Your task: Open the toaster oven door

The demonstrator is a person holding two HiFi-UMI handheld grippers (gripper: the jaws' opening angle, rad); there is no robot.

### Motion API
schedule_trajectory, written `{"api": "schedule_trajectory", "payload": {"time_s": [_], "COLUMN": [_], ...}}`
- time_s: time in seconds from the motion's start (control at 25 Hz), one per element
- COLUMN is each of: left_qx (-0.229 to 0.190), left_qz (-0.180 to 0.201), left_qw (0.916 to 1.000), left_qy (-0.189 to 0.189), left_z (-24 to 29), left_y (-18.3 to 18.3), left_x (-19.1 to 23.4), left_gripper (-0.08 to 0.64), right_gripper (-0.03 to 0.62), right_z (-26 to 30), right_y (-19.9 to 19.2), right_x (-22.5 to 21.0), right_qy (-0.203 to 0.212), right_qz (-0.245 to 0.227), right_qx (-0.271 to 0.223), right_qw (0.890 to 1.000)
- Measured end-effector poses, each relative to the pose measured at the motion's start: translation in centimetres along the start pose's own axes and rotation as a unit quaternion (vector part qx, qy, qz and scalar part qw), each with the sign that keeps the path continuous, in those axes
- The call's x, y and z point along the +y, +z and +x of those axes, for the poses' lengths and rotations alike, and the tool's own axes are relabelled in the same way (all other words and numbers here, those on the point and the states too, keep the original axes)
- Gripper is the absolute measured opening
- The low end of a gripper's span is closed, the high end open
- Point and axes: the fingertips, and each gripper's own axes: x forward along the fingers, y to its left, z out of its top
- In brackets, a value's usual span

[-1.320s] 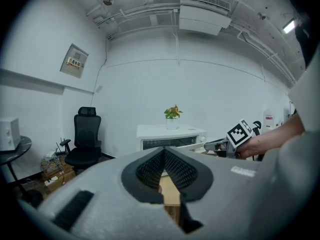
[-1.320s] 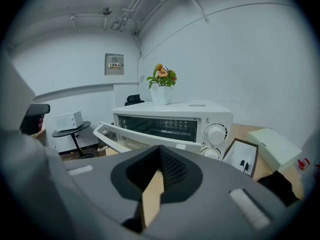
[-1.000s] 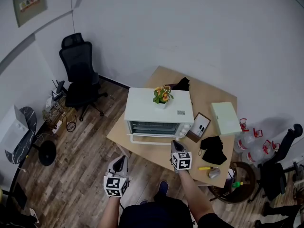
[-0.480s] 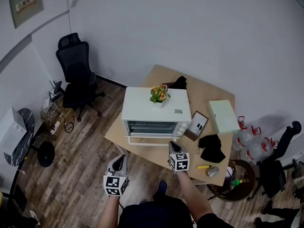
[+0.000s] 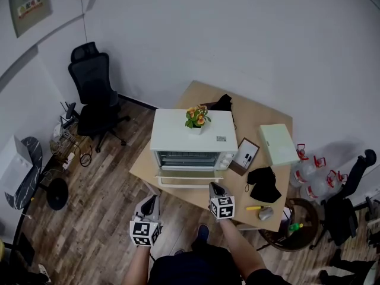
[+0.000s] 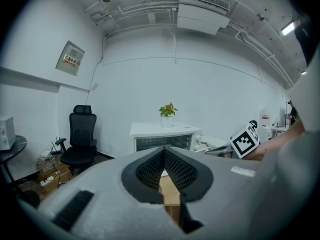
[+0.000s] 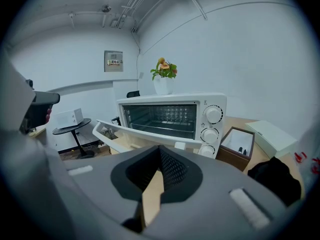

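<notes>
A white toaster oven [image 5: 193,132] stands on the wooden table [image 5: 255,120] with a potted plant [image 5: 198,119] on top. Its glass door hangs tilted down and forward, and the white handle bar [image 5: 189,183] juts toward me. In the right gripper view the oven [image 7: 172,115] fills the middle, with the handle bar [image 7: 150,132] just ahead of the jaws. My right gripper [image 5: 215,187] sits right in front of that handle, shut and empty [image 7: 160,151]. Lower left, off the table's edge, my left gripper [image 5: 151,199] is shut and empty [image 6: 163,151].
Right of the oven are a small brown box [image 5: 245,157], a mint-green box [image 5: 278,145] and a black cloth [image 5: 265,184]. A black office chair [image 5: 95,94] stands at the left. Water bottles [image 5: 314,177] and a second chair are on the right.
The head view has shifted a little. The right gripper has come slightly nearer the door's handle. The left gripper has stayed where it was.
</notes>
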Motion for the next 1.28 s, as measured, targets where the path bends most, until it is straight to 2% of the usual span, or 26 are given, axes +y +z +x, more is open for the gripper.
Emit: {"api": "schedule_trajectory", "payload": {"time_s": [1.28], "left_qx": [0.003], "left_qz": [-0.003], "left_qw": [1.0], "left_qy": [-0.005], "left_z": [-0.1], "left_y": [-0.8], "left_x": [-0.8], "left_gripper": [-0.003], "right_gripper": [0.012], "right_z": [-0.6], "right_y": [-7.6], "right_x": [1.0], "right_qy": [0.003], "right_qz": [0.043], "right_qx": [0.067], "right_qw": [0.997]}}
